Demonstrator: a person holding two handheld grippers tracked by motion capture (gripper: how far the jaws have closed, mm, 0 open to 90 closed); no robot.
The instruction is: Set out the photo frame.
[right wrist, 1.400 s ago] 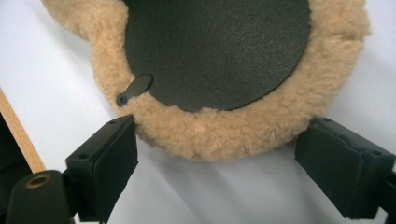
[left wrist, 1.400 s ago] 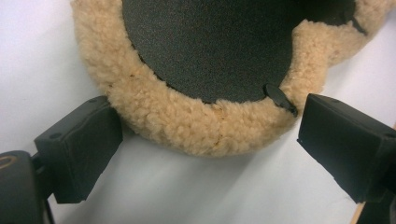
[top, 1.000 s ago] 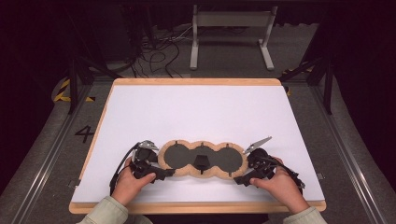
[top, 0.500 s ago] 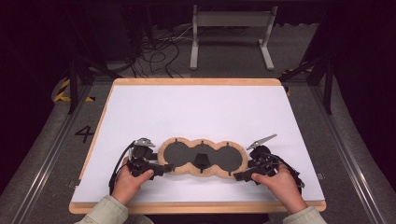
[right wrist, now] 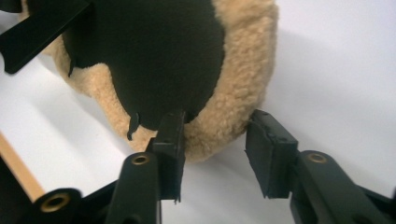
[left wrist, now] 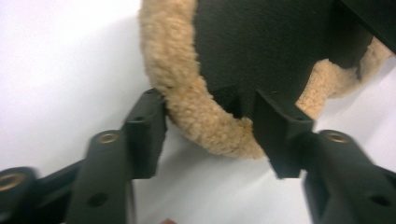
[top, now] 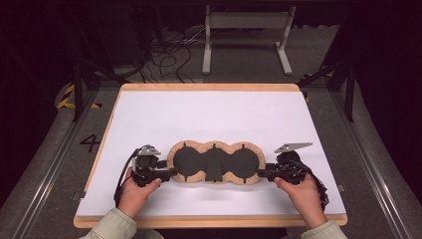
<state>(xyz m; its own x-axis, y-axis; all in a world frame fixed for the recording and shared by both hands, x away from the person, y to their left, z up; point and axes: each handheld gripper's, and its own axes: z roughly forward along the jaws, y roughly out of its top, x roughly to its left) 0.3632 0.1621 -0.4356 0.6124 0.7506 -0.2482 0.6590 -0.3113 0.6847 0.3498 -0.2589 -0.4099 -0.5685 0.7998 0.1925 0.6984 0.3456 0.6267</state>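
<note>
A fleece-edged black mat (top: 215,163) lies lengthwise across the near table (top: 209,114), between the left tool (top: 161,174) and right tool (top: 266,173), each spread astride one fleecy end.

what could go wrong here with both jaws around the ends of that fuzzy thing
1. In both gripper views the jaws straddle only the tan fleece rim and look open, so a close may pinch loose pile and slip off.
2. The left gripper and right gripper sit at opposite ends of the fleece piece; an uneven lift could let its middle sag or fold onto the white table.
</note>
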